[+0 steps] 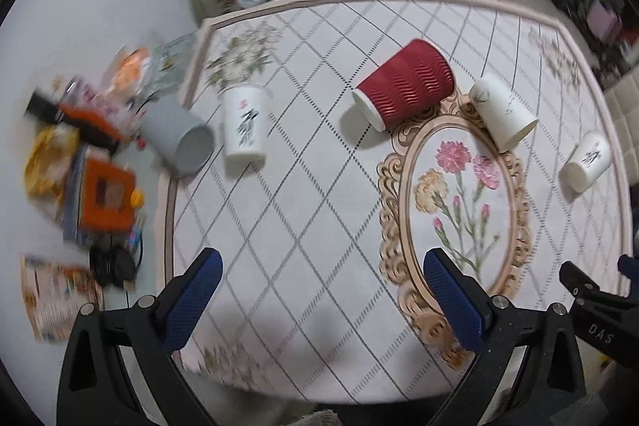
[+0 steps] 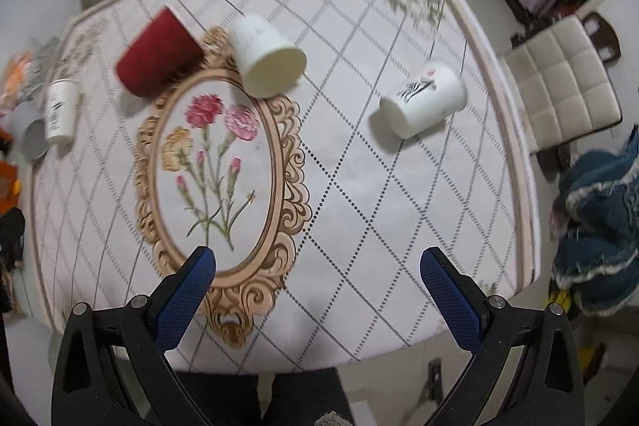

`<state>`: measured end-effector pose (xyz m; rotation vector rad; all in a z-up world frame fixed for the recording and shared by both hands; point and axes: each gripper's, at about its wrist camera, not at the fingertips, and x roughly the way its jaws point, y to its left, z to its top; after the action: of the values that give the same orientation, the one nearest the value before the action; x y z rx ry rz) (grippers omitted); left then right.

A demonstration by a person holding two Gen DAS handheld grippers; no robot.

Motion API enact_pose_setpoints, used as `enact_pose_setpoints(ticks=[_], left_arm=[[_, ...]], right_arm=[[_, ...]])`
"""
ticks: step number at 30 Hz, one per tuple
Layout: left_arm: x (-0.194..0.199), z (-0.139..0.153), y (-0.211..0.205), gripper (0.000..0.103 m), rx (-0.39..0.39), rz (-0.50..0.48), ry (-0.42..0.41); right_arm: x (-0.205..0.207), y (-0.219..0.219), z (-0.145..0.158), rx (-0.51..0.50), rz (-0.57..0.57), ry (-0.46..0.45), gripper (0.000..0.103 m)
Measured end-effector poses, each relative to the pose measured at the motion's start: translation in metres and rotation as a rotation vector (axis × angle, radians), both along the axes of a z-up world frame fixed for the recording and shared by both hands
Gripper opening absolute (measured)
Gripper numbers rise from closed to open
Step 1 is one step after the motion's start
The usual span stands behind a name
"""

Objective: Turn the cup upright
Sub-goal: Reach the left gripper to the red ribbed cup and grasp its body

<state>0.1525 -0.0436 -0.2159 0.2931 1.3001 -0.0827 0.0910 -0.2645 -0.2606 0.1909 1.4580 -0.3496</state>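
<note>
Floral cloth-covered table (image 2: 359,226) with red cup (image 2: 159,52), three white cups (image 2: 267,56) (image 2: 423,102) (image 2: 60,110), grey cup (image 1: 179,138)

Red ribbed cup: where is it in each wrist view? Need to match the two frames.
Left wrist: red ribbed cup lying on its side, upper centre, just right of middle.
Right wrist: same cup, upper left, blurred.
Shared landmark: the oval flower frame printed on the tablecloth; the cup lies at its top-left edge.
</note>
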Motion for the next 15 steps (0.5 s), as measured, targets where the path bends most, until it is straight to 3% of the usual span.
enact_pose_setpoints(ticks=[4, 8, 15], left_arm=[[0.04, -0.022, -0.013, 0.102, 0.05, -0.119, 0.002], [0.074, -0.037, -0.032, 0.102, 0.127, -0.297, -0.04], [0.122, -0.067, -0.063, 0.097, 0.156, -0.497, -0.006]], right_arm=[[0.023, -0.003, -0.028, 0.002, -0.041, 0.064, 0.103], [0.045, -0.007, -0.052, -0.003, -0.076, 0.106, 0.103], [0.069, -0.021, -0.082, 0.003, -0.154, 0.15, 0.103]])
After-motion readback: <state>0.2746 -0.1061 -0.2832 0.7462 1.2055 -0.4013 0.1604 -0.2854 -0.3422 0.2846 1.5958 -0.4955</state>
